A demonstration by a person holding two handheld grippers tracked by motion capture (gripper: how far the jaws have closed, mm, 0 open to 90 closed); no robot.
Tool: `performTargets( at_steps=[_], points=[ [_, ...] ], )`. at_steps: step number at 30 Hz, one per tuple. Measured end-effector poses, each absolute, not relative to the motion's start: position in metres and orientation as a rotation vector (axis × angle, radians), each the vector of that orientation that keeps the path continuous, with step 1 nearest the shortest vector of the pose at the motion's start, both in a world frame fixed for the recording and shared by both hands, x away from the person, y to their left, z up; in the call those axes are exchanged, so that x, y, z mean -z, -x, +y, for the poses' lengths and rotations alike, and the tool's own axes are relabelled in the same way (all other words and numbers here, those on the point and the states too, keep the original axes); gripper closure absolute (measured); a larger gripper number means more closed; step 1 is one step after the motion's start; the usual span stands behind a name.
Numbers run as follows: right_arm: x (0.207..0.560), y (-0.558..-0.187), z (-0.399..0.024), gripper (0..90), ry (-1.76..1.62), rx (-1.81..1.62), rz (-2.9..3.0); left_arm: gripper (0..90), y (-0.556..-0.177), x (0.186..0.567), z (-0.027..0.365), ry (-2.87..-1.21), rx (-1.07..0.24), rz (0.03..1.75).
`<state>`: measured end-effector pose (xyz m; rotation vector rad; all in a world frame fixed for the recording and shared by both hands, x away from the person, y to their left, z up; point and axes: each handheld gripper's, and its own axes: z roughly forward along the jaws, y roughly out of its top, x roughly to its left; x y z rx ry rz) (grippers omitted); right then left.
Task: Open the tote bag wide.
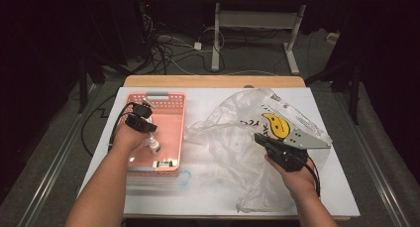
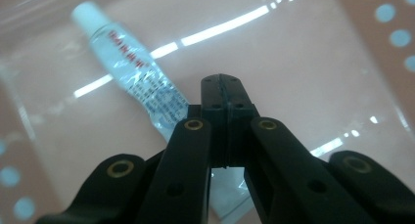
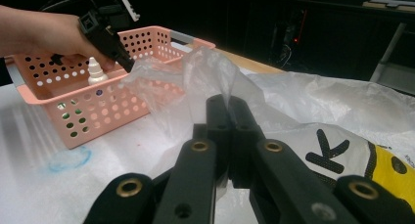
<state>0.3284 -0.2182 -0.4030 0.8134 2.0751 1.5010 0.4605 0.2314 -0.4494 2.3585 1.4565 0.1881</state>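
Note:
A small clear tube [image 2: 132, 62] with a white cap rests in the pink perforated basket [image 1: 166, 94], its flat tail running under my left gripper's jaws. My left gripper [image 2: 225, 84] is shut inside the basket right beside the tube [image 1: 155, 146], with nothing between its tips. From the right gripper view, the left gripper [image 3: 128, 66] points down into the basket [image 3: 49, 99] next to the tube [image 3: 95, 72]. A crumpled clear plastic bag [image 1: 233, 138] with a yellow smiley print lies across the table's middle and right. My right gripper [image 3: 227, 99] is shut on a raised fold of the bag [image 3: 205, 72].
The white-covered table [image 1: 208, 197] has a faint blue ring stain [image 1: 184, 177] in front of the basket. Beyond the table's far wooden edge [image 1: 213, 81] are floor cables and the white legs of another desk [image 1: 216, 43].

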Motion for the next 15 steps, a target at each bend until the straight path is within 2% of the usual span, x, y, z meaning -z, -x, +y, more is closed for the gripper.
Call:
performTargets(
  at_steps=[5,8,12,15],
  points=[
    [0.403,-0.328,-0.218,90.0,-0.815,-1.501,2.078,87.9,-0.453,0.448,0.233,-2.361,-0.217,1.486],
    [0.403,-0.328,-0.218,90.0,-0.815,-1.506,2.075,87.5,-0.451,0.443,0.234,-2.292,-0.281,1.495],
    [0.403,-0.327,-0.217,90.0,-0.809,-1.506,2.08,70.8,-0.455,0.439,0.236,-2.203,-0.331,1.515],
    [0.403,-0.327,-0.216,90.0,-0.809,-1.507,2.081,52.2,-0.461,0.444,0.235,-2.18,-0.346,1.559]
  ],
)
